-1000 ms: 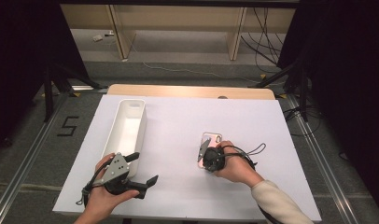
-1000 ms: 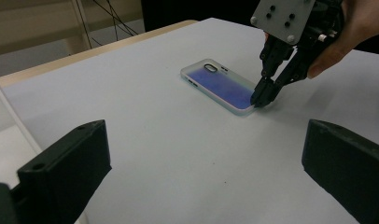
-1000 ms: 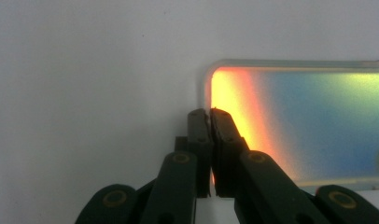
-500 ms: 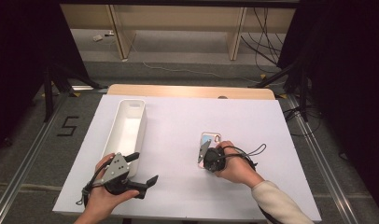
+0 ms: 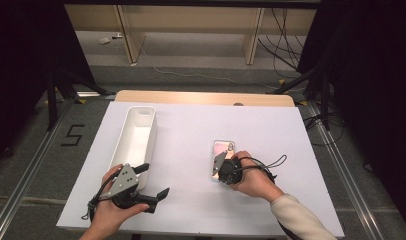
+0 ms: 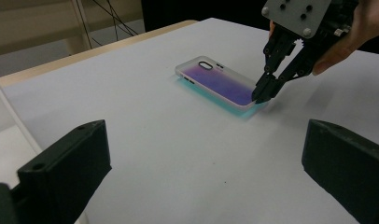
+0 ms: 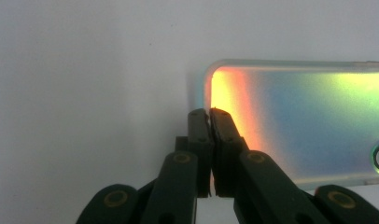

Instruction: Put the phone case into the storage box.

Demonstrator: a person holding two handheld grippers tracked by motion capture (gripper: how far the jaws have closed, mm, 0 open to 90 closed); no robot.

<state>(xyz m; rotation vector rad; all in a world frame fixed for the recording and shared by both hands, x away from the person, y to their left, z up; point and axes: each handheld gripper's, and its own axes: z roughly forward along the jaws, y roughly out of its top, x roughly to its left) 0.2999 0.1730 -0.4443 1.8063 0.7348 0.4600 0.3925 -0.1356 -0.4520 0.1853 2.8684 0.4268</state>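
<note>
A clear phone case [image 5: 222, 152] with an iridescent sheen lies flat on the white table [image 5: 191, 125], right of centre. My right gripper [image 5: 217, 169] points down at the case's near short end. In the right gripper view its jaws [image 7: 210, 116] are pressed together over the case [image 7: 309, 116] rim, one jaw outside and one inside. The left gripper view has that gripper [image 6: 261, 95] pinching the near corner of the case [image 6: 215, 79]. My left gripper [image 5: 153, 180] rests at the table's front left, open and empty, its jaws [image 6: 204, 177] wide apart and facing the case.
A long white bin [image 5: 133, 145] stands empty on the left side of the table, just beyond my left hand. A wooden strip [image 5: 201, 97] runs along the table's far edge. Shelving and cables lie on the floor behind.
</note>
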